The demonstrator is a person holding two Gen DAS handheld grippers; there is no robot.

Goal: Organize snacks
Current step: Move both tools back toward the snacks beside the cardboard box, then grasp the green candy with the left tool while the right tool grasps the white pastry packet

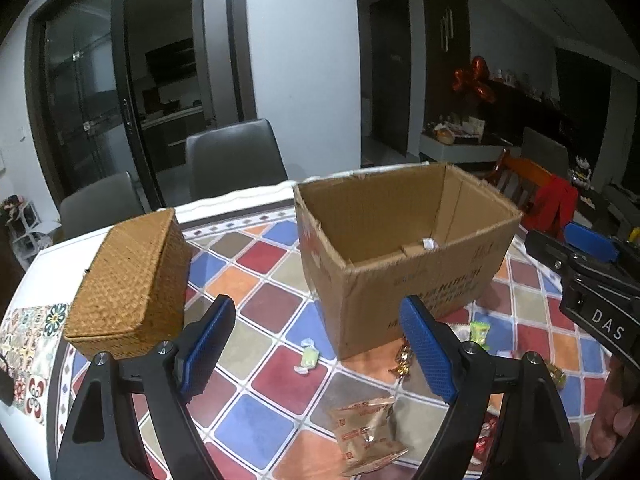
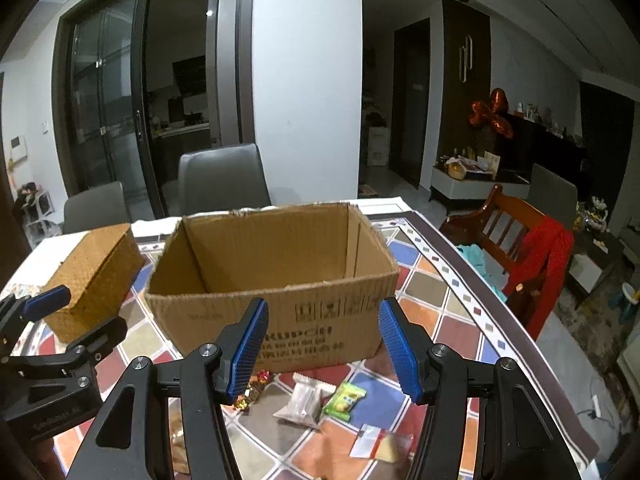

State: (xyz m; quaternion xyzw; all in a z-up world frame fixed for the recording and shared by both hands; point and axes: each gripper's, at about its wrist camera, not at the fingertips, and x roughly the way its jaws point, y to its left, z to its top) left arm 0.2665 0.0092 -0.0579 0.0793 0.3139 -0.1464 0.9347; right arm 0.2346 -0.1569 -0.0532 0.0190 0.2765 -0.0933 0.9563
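left gripper (image 1: pixel 320 354) — jaws apart | tan snack packet (image 1: pixel 370 438) just below | cardboard box (image 1: pixel 400 248) beyond

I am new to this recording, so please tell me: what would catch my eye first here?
The open cardboard box stands in the middle of the colourful checked tablecloth. A closed woven basket sits to its left, and small wrapped snacks lie scattered in front of it.

The bench (image 1: pixel 256 276) wears a coloured diamond-check cloth. On it stand an open carton (image 1: pixel 400 264) and a closed wicker box (image 1: pixel 128 280), apart. Wrapped snacks (image 2: pixel 340 398) lie scattered before the carton.
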